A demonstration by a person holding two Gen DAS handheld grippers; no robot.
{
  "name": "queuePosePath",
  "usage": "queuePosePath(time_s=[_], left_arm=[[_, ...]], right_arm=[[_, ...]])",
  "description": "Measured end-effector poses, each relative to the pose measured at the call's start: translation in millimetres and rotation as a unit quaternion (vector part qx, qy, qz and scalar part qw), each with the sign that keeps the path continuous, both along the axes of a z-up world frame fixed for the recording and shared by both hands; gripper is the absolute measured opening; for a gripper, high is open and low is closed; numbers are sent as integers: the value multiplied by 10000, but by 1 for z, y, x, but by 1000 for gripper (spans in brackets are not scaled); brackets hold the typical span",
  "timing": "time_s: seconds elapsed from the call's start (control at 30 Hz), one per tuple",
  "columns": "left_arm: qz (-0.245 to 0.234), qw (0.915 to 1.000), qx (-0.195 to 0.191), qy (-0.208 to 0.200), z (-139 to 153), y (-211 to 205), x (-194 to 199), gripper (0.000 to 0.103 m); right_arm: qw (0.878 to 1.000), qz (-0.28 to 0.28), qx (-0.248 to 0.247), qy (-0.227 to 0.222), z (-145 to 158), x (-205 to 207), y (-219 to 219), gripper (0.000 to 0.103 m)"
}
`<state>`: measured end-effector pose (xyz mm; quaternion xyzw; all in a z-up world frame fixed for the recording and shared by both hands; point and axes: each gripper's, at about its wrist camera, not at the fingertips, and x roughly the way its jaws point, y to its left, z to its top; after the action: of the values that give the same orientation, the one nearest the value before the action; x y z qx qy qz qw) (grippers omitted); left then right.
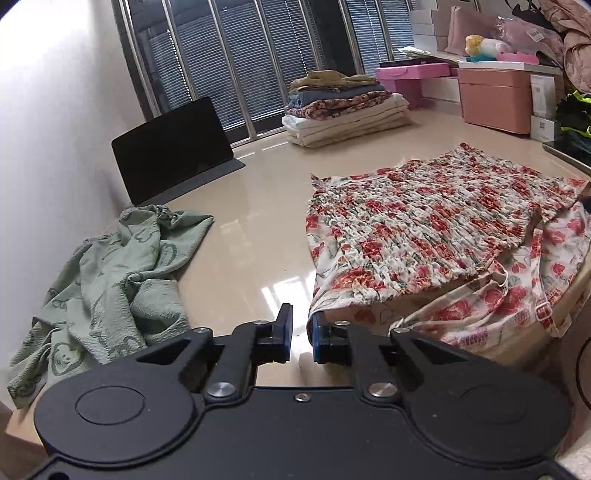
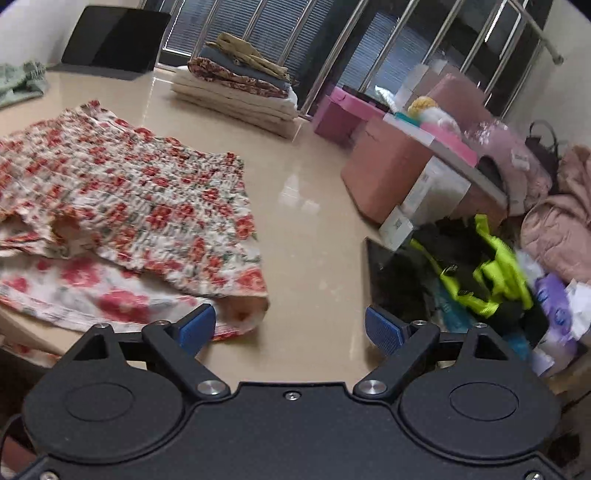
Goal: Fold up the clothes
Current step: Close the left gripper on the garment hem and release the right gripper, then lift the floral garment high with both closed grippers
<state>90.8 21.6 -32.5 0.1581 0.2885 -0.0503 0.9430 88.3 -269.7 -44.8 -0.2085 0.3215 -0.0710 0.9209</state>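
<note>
At the far left we see a dark tablet (image 1: 173, 147) propped upright in its folio stand on the glossy beige table (image 1: 258, 206), close to the white wall (image 1: 55, 110) and in front of a window with grey blinds (image 1: 240, 55). Along the right side we find 2 pink boxes, a bright pink one (image 1: 410, 79) and a larger salmon one (image 1: 495, 99) just beside it, with white cartons (image 1: 428, 27) stacked behind them. On the salmon box we see a yellow-and-white plush toy (image 1: 480, 46), and a purple packet (image 2: 557, 314) lies at the right edge.
</note>
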Motion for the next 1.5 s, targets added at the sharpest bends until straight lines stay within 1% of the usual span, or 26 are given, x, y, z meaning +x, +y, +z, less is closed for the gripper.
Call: queuePosePath(time_s=[0.23, 0.3, 0.4, 0.47, 0.53, 0.67, 0.7, 0.73, 0.83, 0.87, 0.93, 0.97, 1.0, 1.03, 1.07, 1.1, 1.13, 1.2, 1.27, 1.33, 1.4, 1.5], left_arm=[[99, 9999, 59, 47, 0, -3, 0, 12], [124, 9999, 76, 43, 0, -4, 0, 12], [164, 9998, 117, 49, -1, -5, 1, 12], [181, 9997, 142, 64, -1, -6, 2, 12], [187, 9996, 175, 73, -2, -7, 3, 12], [226, 9995, 195, 88, -2, -8, 6, 12], [252, 9995, 173, 94, -3, -8, 7, 12], [272, 9995, 153, 105, -3, -8, 7, 12], [315, 9993, 117, 152, -5, -9, 10, 13], [324, 9993, 114, 165, -5, -9, 10, 13], [326, 9993, 92, 175, -7, -10, 11, 15], [331, 9993, 96, 170, -7, -10, 12, 15], [345, 9992, 112, 147, -7, -11, 12, 15], [369, 9992, 142, 104, -6, -11, 12, 15], [395, 9991, 152, 59, -5, -11, 12, 14], [425, 9990, 141, 13, -3, -10, 12, 11], [444, 9989, 114, -30, 0, -9, 12, 7], [463, 9988, 30, -141, 10, -7, 11, 6], [458, 9985, -26, -291, 23, -5, 10, 5], [405, 9979, -47, -507, 41, -3, 9, 5], [299, 9963, 62, -799, 67, -3, 11, 5], [163, 9919, 214, -1241, 110, -1, 21, 5]], right_arm=[[9972, -88, -739, -50, -7, 14, 2, 89], [9965, -58, -822, -144, -7, 16, 3, 89], [9978, 39, -600, -268, -4, 17, 3, 89], [9984, 101, -479, -274, -3, 19, 5, 89], [9984, 104, -502, -236, -4, 22, 7, 88], [9980, 200, -491, -331, -5, 21, 12, 86], [9981, 239, -457, -334, -5, 21, 13, 81], [9983, 276, -415, -298, -6, 21, 13, 71], [9989, 336, -240, -219, -8, 22, 13, 55], [9990, 360, -162, -197, -8, 22, 13, 52], [9991, 393, 68, -129, -7, 23, 10, 40], [9989, 402, 201, -91, -6, 23, 8, 36], [9986, 396, 350, -43, -6, 24, 6, 22], [9980, 385, 496, 1, -5, 24, 4, 15], [9974, 358, 619, 35, -4, 24, 2, 14], [9970, 310, 713, 56, -3, 24, -1, 8], [9963, 276, 814, 25, 0, 23, -3, 5], [9933, 248, 1125, -107, 8, 20, -11, 2], [9884, 236, 1475, -274, 21, 16, -19, 1], [9831, 291, 1742, -478, 40, 13, -26, 0], [9792, 453, 1868, -650, 61, 12, -31, 0], [9726, 806, 1994, -886, 106, 21, -38, 0]])
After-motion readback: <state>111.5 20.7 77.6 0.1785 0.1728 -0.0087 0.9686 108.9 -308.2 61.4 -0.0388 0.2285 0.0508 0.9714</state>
